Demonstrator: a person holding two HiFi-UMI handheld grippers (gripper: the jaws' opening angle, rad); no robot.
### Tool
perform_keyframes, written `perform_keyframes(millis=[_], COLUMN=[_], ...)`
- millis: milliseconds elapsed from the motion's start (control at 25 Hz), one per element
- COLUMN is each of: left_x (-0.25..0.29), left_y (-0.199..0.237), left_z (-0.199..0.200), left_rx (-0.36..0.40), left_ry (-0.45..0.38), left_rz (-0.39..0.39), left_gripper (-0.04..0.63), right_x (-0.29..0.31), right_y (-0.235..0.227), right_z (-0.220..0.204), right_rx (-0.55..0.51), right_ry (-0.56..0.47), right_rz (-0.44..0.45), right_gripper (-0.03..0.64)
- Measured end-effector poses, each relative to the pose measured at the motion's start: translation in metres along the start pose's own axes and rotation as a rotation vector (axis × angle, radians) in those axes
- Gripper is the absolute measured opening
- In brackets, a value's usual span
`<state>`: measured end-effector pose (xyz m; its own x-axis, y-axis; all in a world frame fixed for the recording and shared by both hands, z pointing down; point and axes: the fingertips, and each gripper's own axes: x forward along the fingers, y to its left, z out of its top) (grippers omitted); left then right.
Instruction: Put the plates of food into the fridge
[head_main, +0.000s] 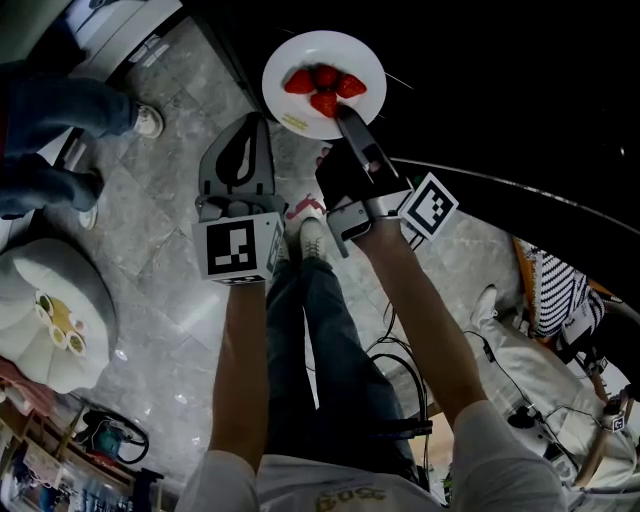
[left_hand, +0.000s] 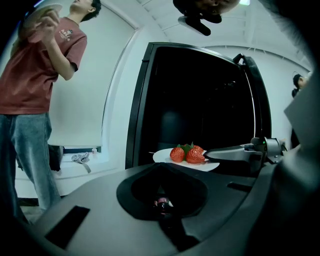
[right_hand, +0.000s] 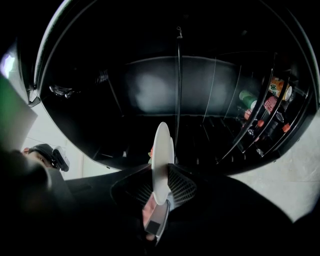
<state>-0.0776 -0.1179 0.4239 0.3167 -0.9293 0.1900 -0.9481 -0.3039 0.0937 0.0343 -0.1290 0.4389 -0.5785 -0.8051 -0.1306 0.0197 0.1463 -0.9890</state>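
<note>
Plate (head_main: 352, 55) of strawberries (head_main: 323, 88) clamped at near rim in right hand-held gripper (head_main: 343, 115), roughly level before open fridge (right_hand: 175, 95). Left hand-held gripper (head_main: 255, 125) closed, empty. Likely failure: tilt or rim slip from the single-edge hold, rolling fruit off.

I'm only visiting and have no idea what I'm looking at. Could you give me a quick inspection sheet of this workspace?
Surface: grey stone floor.
Job's things: white plate with strawberries, held level at the dark fridge.
Clutter: round white table with small items, at the left.
Grippers: right gripper shut on the plate's rim; left gripper shut, holding nothing.
Cables: black cables on the floor beside the person's legs.
Surroundings: a bystander in a red shirt; bottles on the fridge's door shelves.
</note>
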Motion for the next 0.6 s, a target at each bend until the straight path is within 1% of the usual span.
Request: perform_keyframes(millis=[400, 600], left_x=[0.008, 0.007], left_y=[-0.009, -0.013], left_z=[-0.005, -0.010], left_rx=[-0.022, -0.027], left_ry=[0.027, 0.029], left_rz=[-0.011, -0.020], left_gripper=[0.006, 0.006], right_x=[0.006, 0.008], right_y=[-0.006, -0.006], right_z=[0.011, 0.012], right_rx=[0.032, 0.025], right_ry=[-0.026, -0.021], right_rz=[-0.009, -0.002], right_gripper=[0.072, 0.072])
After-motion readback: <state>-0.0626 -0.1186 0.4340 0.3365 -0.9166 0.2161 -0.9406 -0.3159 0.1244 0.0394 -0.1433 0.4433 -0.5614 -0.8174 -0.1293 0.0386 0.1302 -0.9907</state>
